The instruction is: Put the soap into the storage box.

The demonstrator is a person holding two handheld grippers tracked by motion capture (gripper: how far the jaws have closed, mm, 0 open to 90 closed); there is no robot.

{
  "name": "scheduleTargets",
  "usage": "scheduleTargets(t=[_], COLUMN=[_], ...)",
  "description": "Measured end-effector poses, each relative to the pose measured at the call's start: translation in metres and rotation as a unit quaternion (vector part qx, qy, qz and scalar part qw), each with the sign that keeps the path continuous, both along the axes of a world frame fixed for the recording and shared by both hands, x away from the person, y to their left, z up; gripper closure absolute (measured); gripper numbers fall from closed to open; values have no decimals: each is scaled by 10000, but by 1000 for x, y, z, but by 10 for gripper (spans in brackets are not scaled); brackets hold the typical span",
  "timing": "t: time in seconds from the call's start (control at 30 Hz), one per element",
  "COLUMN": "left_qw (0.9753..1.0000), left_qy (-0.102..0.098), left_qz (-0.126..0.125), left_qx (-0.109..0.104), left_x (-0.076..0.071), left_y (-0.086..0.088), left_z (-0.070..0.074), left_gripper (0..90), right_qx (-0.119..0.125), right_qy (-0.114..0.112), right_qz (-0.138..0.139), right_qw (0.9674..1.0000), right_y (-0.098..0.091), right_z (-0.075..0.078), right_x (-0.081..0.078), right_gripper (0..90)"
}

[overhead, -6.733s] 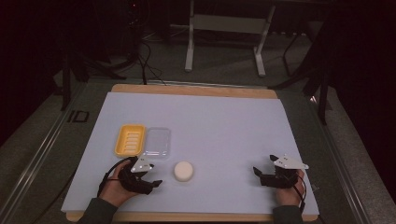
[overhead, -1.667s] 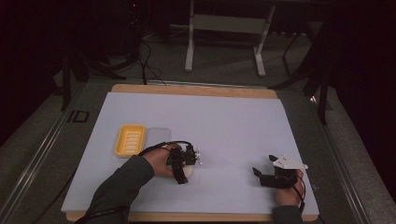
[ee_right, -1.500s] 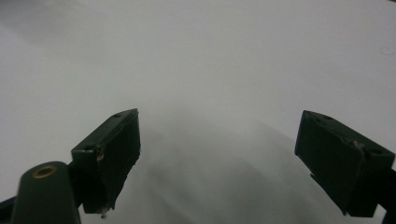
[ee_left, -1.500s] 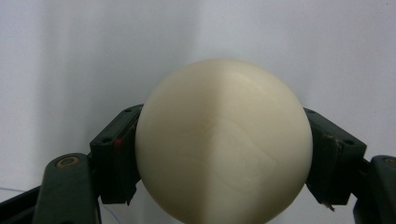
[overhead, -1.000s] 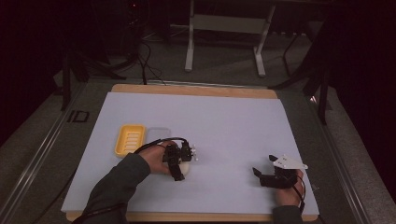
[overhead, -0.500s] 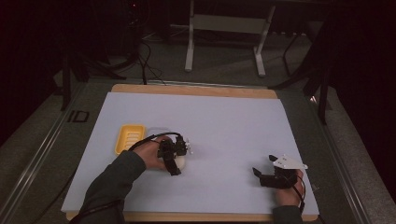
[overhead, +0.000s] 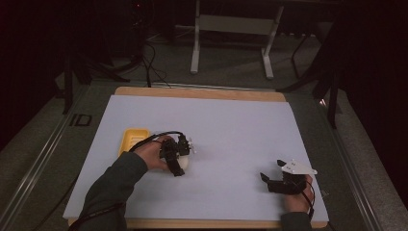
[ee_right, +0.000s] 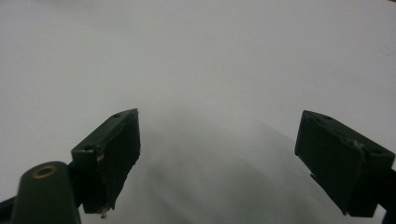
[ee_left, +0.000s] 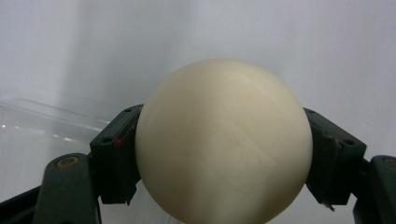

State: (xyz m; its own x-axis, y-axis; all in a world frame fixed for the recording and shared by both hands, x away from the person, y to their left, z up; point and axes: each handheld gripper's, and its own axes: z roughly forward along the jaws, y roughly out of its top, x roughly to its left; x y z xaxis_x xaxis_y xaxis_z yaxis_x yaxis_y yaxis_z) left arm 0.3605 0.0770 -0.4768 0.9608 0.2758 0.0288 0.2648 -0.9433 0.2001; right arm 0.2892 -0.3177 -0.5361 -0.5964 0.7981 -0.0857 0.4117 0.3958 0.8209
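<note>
white mat point(overhead: 231, 125) on table. yellow tray point(overhead: 131, 140) at left. left gripper point(ee_left: 224, 154) pinches cream ball point(ee_left: 224, 140) between both pads, just right of tray, clear lid point(ee_left: 28, 140) beside it. right gripper point(ee_right: 219, 158) spread, empty, resting at mat's right.

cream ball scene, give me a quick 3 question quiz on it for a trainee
1. True or false: the left tongs are clamped on the cream ball.
2. What is between the fingers of the right tongs?
A. the ball
B. nothing
C. the yellow tray
3. In the high view, which coloured container lies on the white mat just left of the left hand?

Key:
1. True: both pads press its sides.
2. B: they stand apart over bare mat.
3. The yellow tray.
</note>
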Motion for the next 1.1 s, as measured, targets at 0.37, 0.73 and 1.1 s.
scheduleTargets(t=[0.37, 0.73, 1.1], left_qw=[9997, 9984, 9920], left_qy=[19, -59, -41], left_qz=[219, 562, 1258], left_qx=[-69, -71, -58], left_x=[5, 12, 23], left_y=[10, 19, 36], left_z=[3, 7, 10], left_gripper=[246, 246, 246], right_qx=[-2, 6, -11], right_qy=[-10, -4, -14], right_qz=[-2, -10, -3], right_qw=[10000, 10000, 10000], right_y=[0, 0, 0], right_z=[0, 0, 0], right_x=[0, 0, 0], right_gripper=[142, 142, 142])
